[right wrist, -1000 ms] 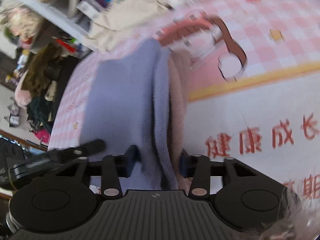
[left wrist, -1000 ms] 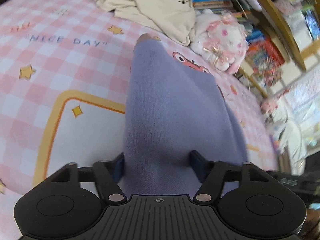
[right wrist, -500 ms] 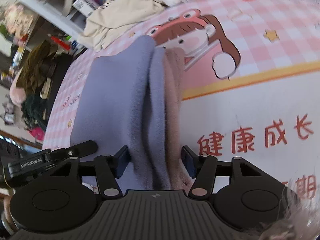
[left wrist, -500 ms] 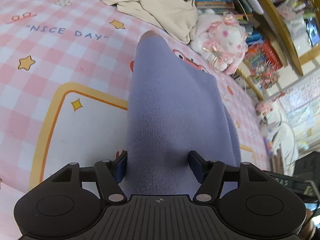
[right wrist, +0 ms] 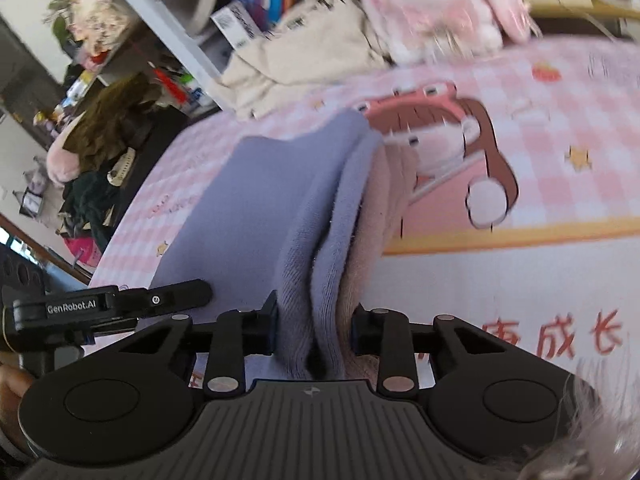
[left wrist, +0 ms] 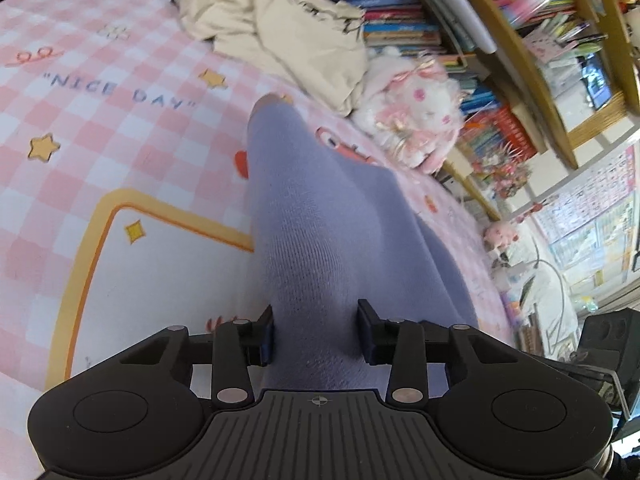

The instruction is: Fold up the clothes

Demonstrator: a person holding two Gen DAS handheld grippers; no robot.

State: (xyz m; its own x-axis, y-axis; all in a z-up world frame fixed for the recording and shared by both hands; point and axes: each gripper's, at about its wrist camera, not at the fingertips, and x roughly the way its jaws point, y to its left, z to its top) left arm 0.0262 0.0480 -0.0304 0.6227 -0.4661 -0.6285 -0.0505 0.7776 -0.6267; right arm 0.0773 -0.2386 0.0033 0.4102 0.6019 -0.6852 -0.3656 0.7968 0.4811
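A lilac knit garment (left wrist: 320, 220) lies as a long folded ridge on the pink checked bed sheet (left wrist: 100, 120). In the left wrist view, my left gripper (left wrist: 316, 332) is closing on the ridge's near end, and the cloth fills the gap between its pads. The right wrist view shows the garment (right wrist: 272, 184) in stacked folds with a pinkish inner layer. My right gripper (right wrist: 314, 328) is closing on those folds, pads against the cloth. The left gripper (right wrist: 108, 304) shows beside it at the left edge.
A crumpled cream garment (left wrist: 280, 28) and a white-and-pink plush toy (left wrist: 416, 108) lie at the bed's far side, against shelves of books (left wrist: 400, 8). Dark clothes and clutter (right wrist: 100, 152) sit beyond the bed's edge in the right wrist view.
Both pairs of jaws stood wider half a second ago and have narrowed onto the lilac cloth. Both views have tilted a little; the garment stays in place.
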